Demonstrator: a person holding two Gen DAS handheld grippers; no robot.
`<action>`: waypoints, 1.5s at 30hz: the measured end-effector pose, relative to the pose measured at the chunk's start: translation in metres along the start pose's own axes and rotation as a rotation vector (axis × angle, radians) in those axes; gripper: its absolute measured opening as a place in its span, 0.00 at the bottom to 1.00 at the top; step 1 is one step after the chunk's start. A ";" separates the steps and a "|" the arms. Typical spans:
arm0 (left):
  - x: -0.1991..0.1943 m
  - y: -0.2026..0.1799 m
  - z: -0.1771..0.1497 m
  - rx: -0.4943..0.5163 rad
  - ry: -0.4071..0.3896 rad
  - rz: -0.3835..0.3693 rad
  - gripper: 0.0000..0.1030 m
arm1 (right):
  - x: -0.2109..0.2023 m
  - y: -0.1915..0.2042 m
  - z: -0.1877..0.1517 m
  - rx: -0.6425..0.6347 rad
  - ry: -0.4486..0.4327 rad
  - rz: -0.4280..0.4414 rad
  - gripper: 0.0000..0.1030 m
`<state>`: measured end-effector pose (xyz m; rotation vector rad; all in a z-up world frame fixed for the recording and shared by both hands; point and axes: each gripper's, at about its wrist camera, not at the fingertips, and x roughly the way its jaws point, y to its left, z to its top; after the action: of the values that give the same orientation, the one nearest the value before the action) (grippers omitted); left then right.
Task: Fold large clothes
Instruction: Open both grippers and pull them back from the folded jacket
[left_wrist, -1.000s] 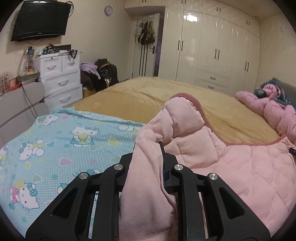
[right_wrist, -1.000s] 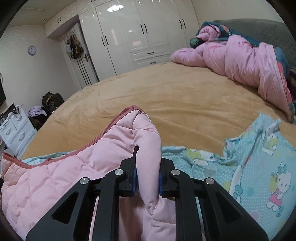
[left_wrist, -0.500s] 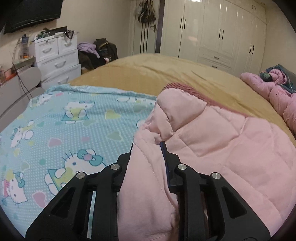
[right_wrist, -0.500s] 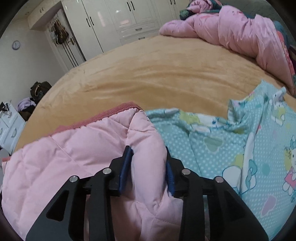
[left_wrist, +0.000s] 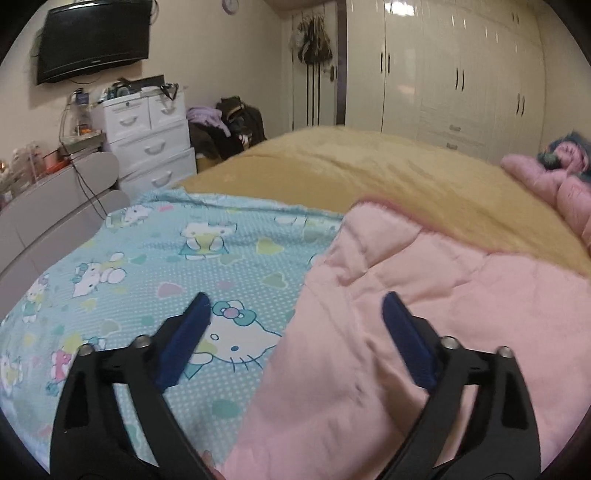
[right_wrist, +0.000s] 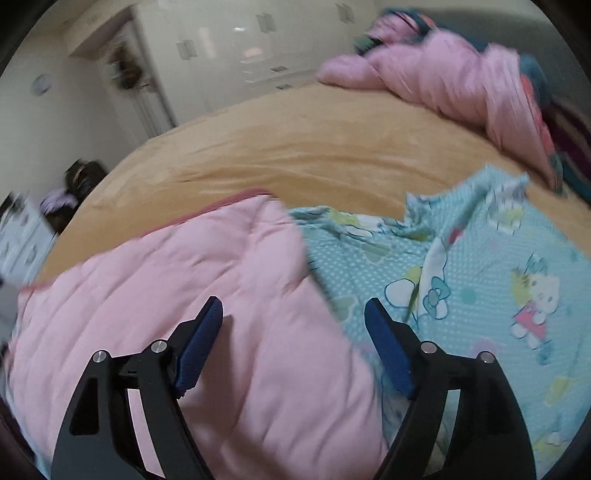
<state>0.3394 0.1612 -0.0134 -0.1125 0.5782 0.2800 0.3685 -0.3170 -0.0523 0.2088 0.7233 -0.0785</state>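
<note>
Bare tan bedspread (left_wrist: 388, 177) beyond; crumpled pink bedding (right_wrist: 461, 85) right.

Left gripper (left_wrist: 295, 306) jaws opening, spread wide, pads clear of anything. Right gripper (right_wrist: 293, 310) jaws opening too, nothing pinched. Both angled downward.

Right-wrist view smears the wardrobe (right_wrist: 229, 48) and far bedding (right_wrist: 443, 81).

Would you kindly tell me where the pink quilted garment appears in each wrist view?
Left wrist: pink garment fills the lower right, on the cartoon sheet.
Right wrist: pink garment fills the lower left, the sheet to its right.
Shared landmark: the garment's dark pink trim against the yellow bedspread.
</note>
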 end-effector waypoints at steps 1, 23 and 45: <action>-0.011 -0.002 0.001 -0.006 -0.015 -0.017 0.91 | -0.013 0.009 -0.006 -0.050 -0.025 0.019 0.76; -0.024 -0.102 -0.092 0.197 0.159 -0.266 0.91 | -0.021 0.139 -0.093 -0.368 0.147 0.197 0.95; -0.077 -0.070 -0.080 0.113 0.101 -0.261 0.91 | -0.084 0.118 -0.094 -0.260 0.072 0.298 0.96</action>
<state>0.2557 0.0622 -0.0357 -0.0918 0.6709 -0.0125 0.2616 -0.1813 -0.0456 0.0695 0.7596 0.3073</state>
